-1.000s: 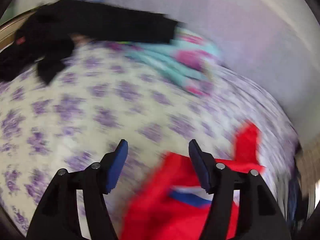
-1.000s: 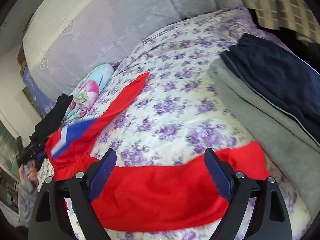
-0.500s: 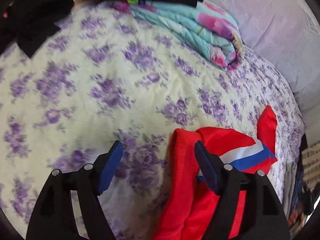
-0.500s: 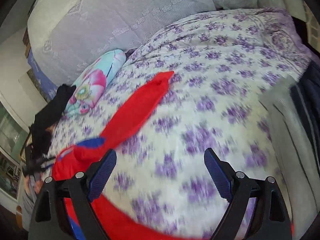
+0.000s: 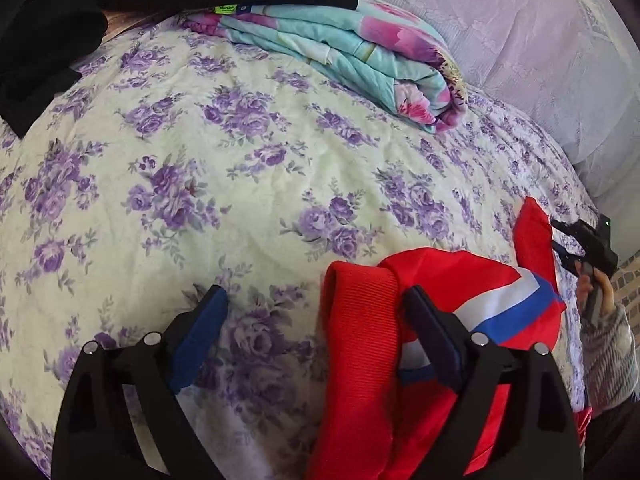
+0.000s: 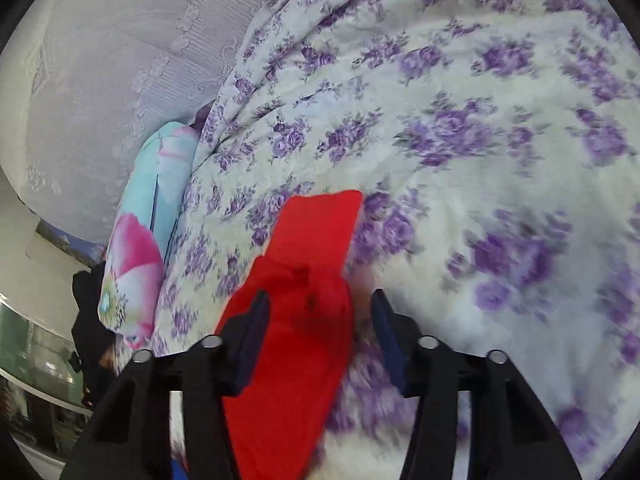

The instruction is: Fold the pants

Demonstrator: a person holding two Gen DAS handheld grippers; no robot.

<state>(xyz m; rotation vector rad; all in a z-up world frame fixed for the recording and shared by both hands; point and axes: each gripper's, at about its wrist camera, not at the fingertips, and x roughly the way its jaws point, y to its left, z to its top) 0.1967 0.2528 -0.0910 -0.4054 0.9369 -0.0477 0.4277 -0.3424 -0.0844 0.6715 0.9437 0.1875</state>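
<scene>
Red pants (image 5: 360,344) with a white and blue stripe lie bunched on the flowered bedspread (image 5: 240,168). In the left wrist view the ribbed waistband sits between the fingers of my open left gripper (image 5: 316,312), near the right finger. One red leg (image 6: 308,264) stretches away in the right wrist view. My right gripper (image 6: 316,312) is open, its jaws astride that leg near its end. The right gripper also shows in the left wrist view (image 5: 580,248), at the leg's far end.
A folded turquoise and pink quilt (image 5: 360,52) lies at the far side of the bed, also in the right wrist view (image 6: 148,216). Black clothing (image 5: 48,32) lies at the far left. A pale lace-covered headboard (image 5: 540,48) stands behind.
My left gripper has come down close to the waistband. My right gripper has swung left from the near red fabric and now straddles the far leg, jaws narrower than before.
</scene>
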